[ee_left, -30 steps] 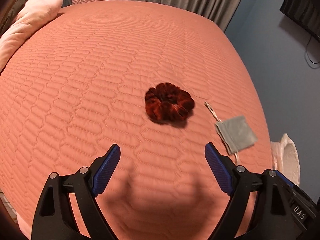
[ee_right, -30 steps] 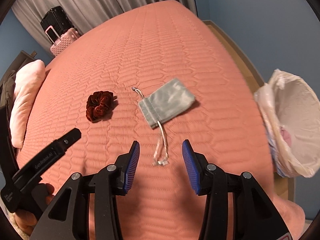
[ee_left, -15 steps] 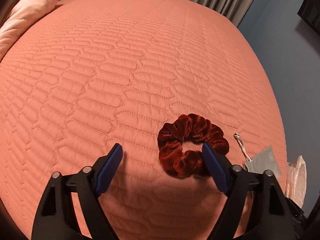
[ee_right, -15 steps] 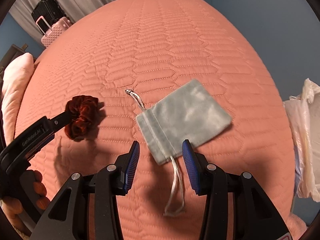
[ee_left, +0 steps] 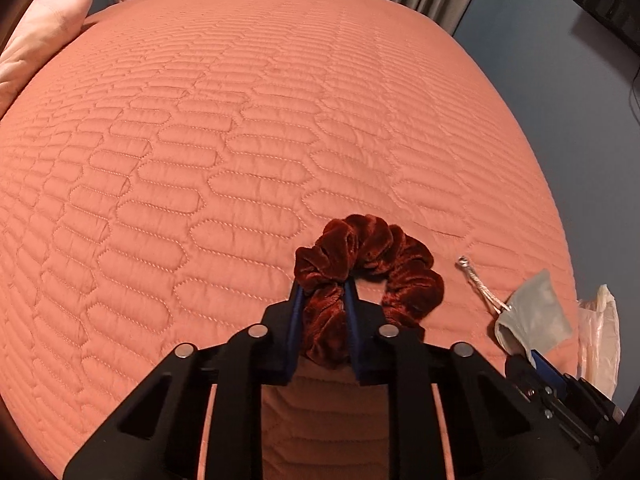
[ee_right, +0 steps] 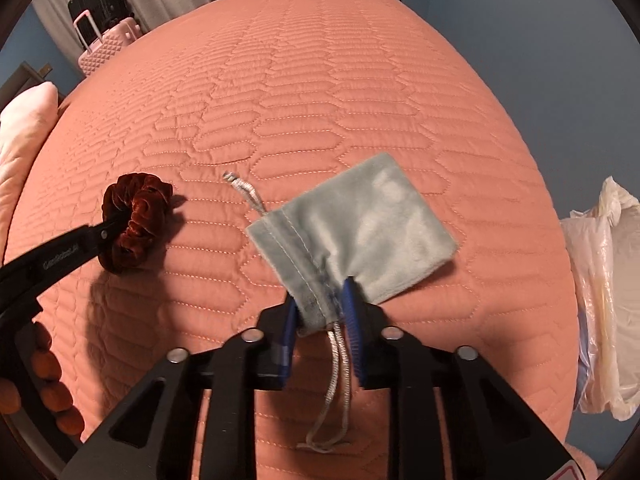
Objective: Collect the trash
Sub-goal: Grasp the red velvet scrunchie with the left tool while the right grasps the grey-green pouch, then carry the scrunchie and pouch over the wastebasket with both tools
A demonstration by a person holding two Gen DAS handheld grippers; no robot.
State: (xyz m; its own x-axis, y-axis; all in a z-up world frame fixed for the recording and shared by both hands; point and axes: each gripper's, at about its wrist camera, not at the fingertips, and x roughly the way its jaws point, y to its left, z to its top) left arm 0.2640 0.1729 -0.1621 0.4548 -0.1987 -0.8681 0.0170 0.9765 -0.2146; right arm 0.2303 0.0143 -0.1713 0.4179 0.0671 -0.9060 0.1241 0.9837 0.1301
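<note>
- On the quilted bed (ee_left: 240, 140): one scrunchie (ee_left: 372, 276), just closed on by the left gripper (ee_left: 323, 300).
- Beside the scrunchie: one grey pouch (ee_right: 360, 224), its corner newly pinched by the right gripper (ee_right: 320, 312).
- Past the bed's edge: one lined bin (ee_right: 600, 300).

- Our left tongs (ee_left: 323, 292) point steeply down, both black arms drawn in. Their jaws have just been closing, and the blue pads (ee_left: 297, 312) now pinch one side of the scrunchie (ee_left: 372, 268).
- Our right tongs (ee_right: 320, 304) also tip steeply down. Their jaws have just been closing too, and now clamp the gathered neck of the pouch (ee_right: 360, 224).
- In the right wrist view, fingers (ee_right: 48, 376) of our left hand curl around the handle.
</note>
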